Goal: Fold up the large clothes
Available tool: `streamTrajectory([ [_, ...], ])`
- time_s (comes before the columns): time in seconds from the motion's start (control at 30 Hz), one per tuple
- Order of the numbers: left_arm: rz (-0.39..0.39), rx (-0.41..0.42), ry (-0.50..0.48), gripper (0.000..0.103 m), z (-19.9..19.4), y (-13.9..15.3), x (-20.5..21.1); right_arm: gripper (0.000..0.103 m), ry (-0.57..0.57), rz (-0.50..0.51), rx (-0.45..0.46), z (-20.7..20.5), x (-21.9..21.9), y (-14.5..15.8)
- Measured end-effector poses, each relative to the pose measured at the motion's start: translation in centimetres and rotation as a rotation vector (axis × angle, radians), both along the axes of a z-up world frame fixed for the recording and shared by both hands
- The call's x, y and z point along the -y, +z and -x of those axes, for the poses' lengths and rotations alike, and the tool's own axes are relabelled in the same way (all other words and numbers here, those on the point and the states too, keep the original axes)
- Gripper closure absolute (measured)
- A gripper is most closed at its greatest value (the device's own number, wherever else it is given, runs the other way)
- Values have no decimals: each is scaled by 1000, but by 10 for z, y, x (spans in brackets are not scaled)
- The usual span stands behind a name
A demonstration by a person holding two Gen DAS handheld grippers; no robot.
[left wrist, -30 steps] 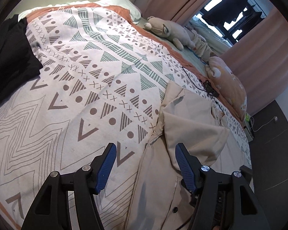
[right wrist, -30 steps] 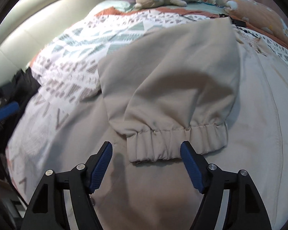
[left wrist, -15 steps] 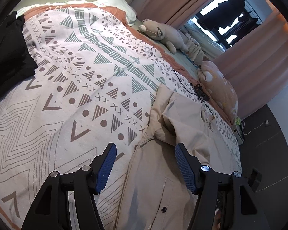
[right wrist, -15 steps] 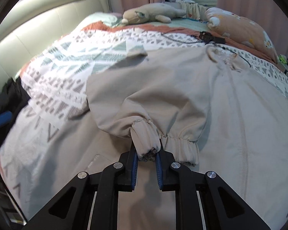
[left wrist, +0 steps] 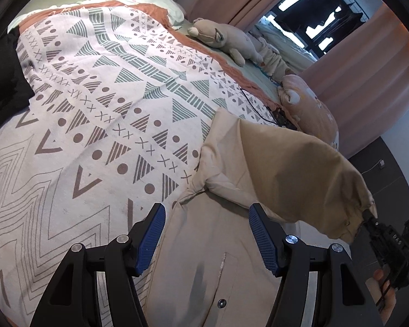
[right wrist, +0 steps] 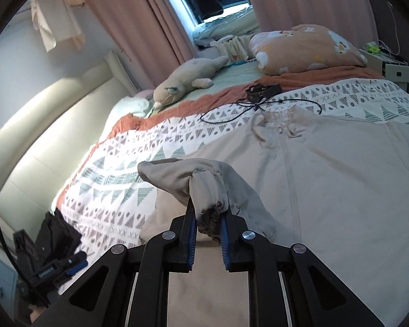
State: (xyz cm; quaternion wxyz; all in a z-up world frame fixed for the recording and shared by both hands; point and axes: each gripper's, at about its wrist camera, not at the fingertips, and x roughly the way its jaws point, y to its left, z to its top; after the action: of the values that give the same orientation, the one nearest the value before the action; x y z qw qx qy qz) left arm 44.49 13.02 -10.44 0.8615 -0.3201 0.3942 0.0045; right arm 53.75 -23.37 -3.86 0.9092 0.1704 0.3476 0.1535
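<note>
**Right gripper holds jacket cuff up, left gripper spread over jacket front**

Beige jacket (right wrist: 327, 179) lies flat on the bed, on a patterned bedspread (left wrist: 101, 103) with triangles, dots and zigzags. Collar end points toward the pillows, zipper line runs down the middle in the right wrist view.

Right gripper (right wrist: 208, 227) is clamped on the elastic cuff (right wrist: 208, 190) of one sleeve (left wrist: 300, 169); bunched fabric sits between the blue pads (right wrist: 191, 234). Sleeve is lifted clear of the jacket body, hanging in a drape from shoulder to cuff. In the left wrist view the same gripper shows at the right edge with the cuff pinched in its tip.

Left gripper (left wrist: 208, 235) has its fingers spread wide, nothing between them. It hovers over the jacket's lower front, near the edge where jacket meets bedspread. A snap button (left wrist: 221, 303) shows on the jacket just below it. Can't tell if the fingertips touch the fabric.

Other stuff: plush toy (right wrist: 185, 79) lying near the headboard side, orange pillow (right wrist: 305, 50) with white prints, black cable (right wrist: 248, 109) with a small black device on the bedspread above the collar, black clothes (left wrist: 2, 76) at the bed's left edge, pink curtains (right wrist: 139, 19) by the window.
</note>
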Motion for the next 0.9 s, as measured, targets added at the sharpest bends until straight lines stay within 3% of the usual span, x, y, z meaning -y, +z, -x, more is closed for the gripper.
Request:
streamTrajectory([
  [0.13,-29,-27,0,38,-8,-7,6,87,-93,-76,-45,-14,51,-18],
  [0.23,-68,-53,-4,38,-15,-14,9,86,-199,-39,-102,-23,84,-36],
  [0.27,-80,-62,-5,38,-17,-16,10,82,-240,-32,-144,-28,95,-45],
  [0.3,-85,-69,-6,38,-18,-18,11,68,-275,-34,-182,-32,106,-54],
  [0.47,-105,-60,6,38,-23,-17,12,48,-396,-79,-277,-31,152,-86],
  [0.77,-150,-91,-8,38,-46,-37,28,49,-362,-192,-398,-41,161,-143],
  [0.83,-138,-101,-26,38,-52,-44,32,57,-339,-203,-407,-45,156,-151],
  [0.9,-163,-111,-39,40,-58,-49,38,74,-339,-193,-425,-52,154,-161],
])
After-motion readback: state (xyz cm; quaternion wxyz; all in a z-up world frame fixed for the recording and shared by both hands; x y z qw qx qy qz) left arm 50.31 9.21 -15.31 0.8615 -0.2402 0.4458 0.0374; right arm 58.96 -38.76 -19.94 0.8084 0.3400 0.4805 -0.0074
